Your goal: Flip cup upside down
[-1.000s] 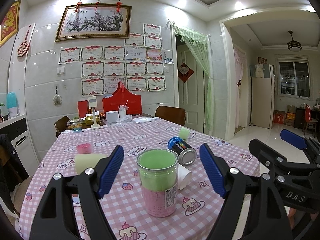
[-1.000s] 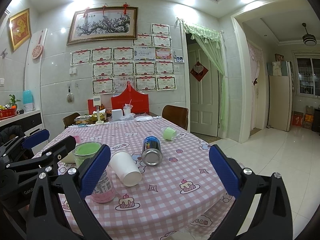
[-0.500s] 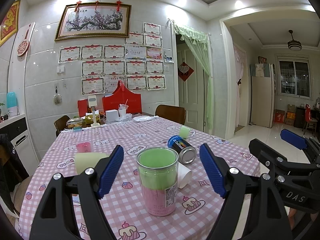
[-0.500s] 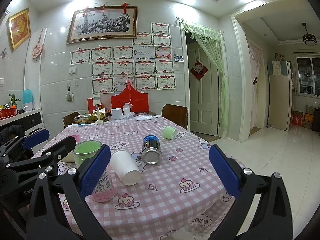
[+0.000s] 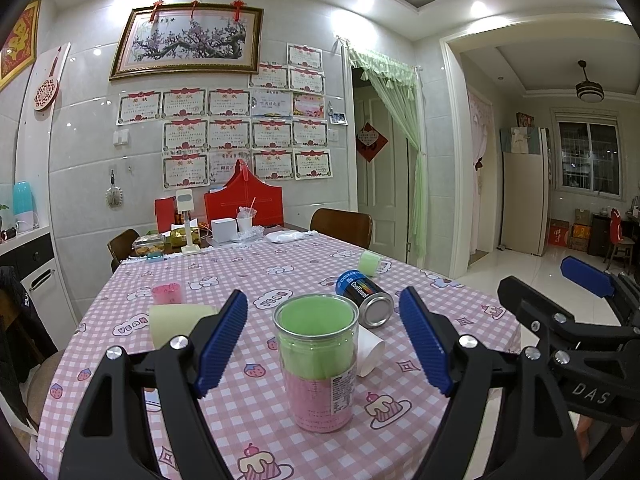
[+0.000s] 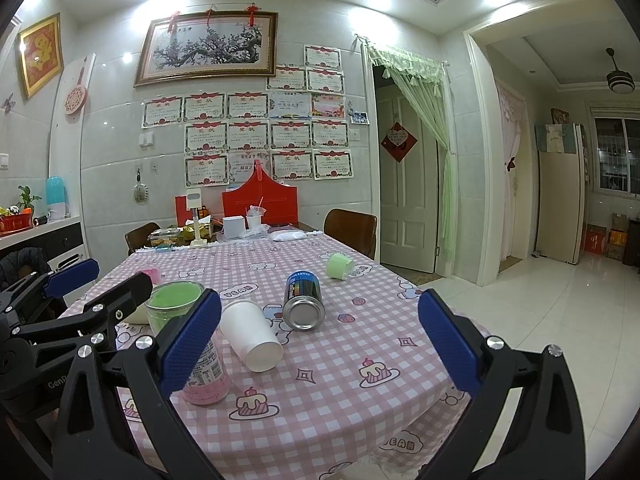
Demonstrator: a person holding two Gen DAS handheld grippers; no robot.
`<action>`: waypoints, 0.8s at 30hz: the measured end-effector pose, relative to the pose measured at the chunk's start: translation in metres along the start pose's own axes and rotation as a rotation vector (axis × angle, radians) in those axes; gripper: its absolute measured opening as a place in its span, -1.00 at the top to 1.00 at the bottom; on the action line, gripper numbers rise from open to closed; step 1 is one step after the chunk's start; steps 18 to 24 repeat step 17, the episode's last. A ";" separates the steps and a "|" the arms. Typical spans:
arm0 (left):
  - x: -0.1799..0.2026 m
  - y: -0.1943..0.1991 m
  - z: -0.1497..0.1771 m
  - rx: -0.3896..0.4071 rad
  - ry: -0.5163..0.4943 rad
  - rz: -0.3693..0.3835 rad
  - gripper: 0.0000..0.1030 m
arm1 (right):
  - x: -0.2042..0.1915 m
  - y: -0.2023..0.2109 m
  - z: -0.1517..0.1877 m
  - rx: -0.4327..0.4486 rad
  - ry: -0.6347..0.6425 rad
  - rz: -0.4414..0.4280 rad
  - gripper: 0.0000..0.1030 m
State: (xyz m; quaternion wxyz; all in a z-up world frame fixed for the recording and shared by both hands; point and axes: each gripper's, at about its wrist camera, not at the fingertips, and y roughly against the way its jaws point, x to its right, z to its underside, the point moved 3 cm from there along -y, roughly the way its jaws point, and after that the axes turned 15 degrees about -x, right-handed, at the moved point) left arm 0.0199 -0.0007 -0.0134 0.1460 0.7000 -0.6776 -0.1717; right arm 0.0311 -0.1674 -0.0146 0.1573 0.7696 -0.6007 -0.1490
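A clear cup [image 5: 319,360] with green and pink contents stands upright, mouth up, near the front of the pink checked table [image 5: 256,280]. My left gripper [image 5: 324,344] is open, its blue pads either side of the cup, not touching it. The cup also shows in the right wrist view [image 6: 188,336], partly behind a pad. My right gripper [image 6: 320,344] is open and empty, to the right of the left one. A white paper cup [image 6: 251,335] lies on its side beside the clear cup.
A blue can [image 6: 303,300] lies on its side at mid-table. A small green cup [image 6: 339,265] lies further back. A pale yellow cup [image 5: 180,322] and a pink cup [image 5: 166,293] are at the left. Boxes and a red holder [image 5: 244,204] crowd the far end. The table's right edge drops to tiled floor [image 6: 560,300].
Nothing has visibly changed; both grippers hold almost still, with only a slight drift of the views.
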 end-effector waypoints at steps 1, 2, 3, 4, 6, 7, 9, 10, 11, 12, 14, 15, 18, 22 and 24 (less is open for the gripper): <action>0.000 0.000 0.001 -0.001 -0.001 -0.001 -0.50 | 0.000 0.000 -0.001 -0.001 0.000 0.000 -0.85; 0.000 0.000 0.001 -0.003 -0.001 0.000 -0.50 | 0.000 -0.001 -0.001 -0.002 0.001 0.001 -0.85; -0.001 -0.001 0.001 -0.004 -0.001 0.001 -0.50 | 0.000 -0.001 0.000 -0.003 0.002 0.001 -0.85; -0.001 -0.001 0.002 -0.008 -0.002 0.001 -0.50 | 0.000 -0.002 0.000 -0.004 0.003 0.000 -0.85; -0.002 -0.003 0.003 -0.011 -0.004 -0.001 -0.50 | 0.001 -0.003 -0.001 -0.005 0.004 0.000 -0.85; -0.002 -0.004 0.003 -0.014 -0.006 -0.002 -0.50 | 0.001 -0.003 -0.001 -0.006 0.005 0.000 -0.85; -0.002 -0.005 0.005 -0.019 -0.008 -0.004 -0.50 | 0.001 -0.003 -0.001 -0.006 0.004 -0.001 -0.85; -0.003 -0.006 0.006 -0.023 -0.011 -0.006 -0.50 | 0.001 -0.003 -0.001 -0.009 0.004 -0.002 -0.85; -0.003 -0.006 0.006 -0.025 -0.012 -0.007 -0.50 | 0.001 -0.005 -0.001 -0.011 0.005 -0.002 -0.85; -0.003 -0.007 0.007 -0.028 -0.013 -0.009 -0.50 | 0.001 -0.006 -0.001 -0.013 0.006 -0.002 -0.85; -0.003 -0.008 0.008 -0.034 -0.015 -0.015 -0.50 | 0.000 -0.007 0.000 -0.016 0.010 -0.003 -0.85; -0.003 -0.008 0.008 -0.037 -0.017 -0.020 -0.50 | 0.000 -0.008 0.000 -0.018 0.012 -0.003 -0.85; -0.005 -0.008 0.010 -0.042 -0.023 -0.044 -0.50 | -0.001 -0.012 0.001 -0.026 0.019 0.000 -0.85; -0.005 -0.008 0.010 -0.042 -0.023 -0.044 -0.50 | -0.001 -0.012 0.001 -0.026 0.019 0.000 -0.85; -0.005 -0.008 0.010 -0.042 -0.023 -0.044 -0.50 | -0.001 -0.012 0.001 -0.026 0.019 0.000 -0.85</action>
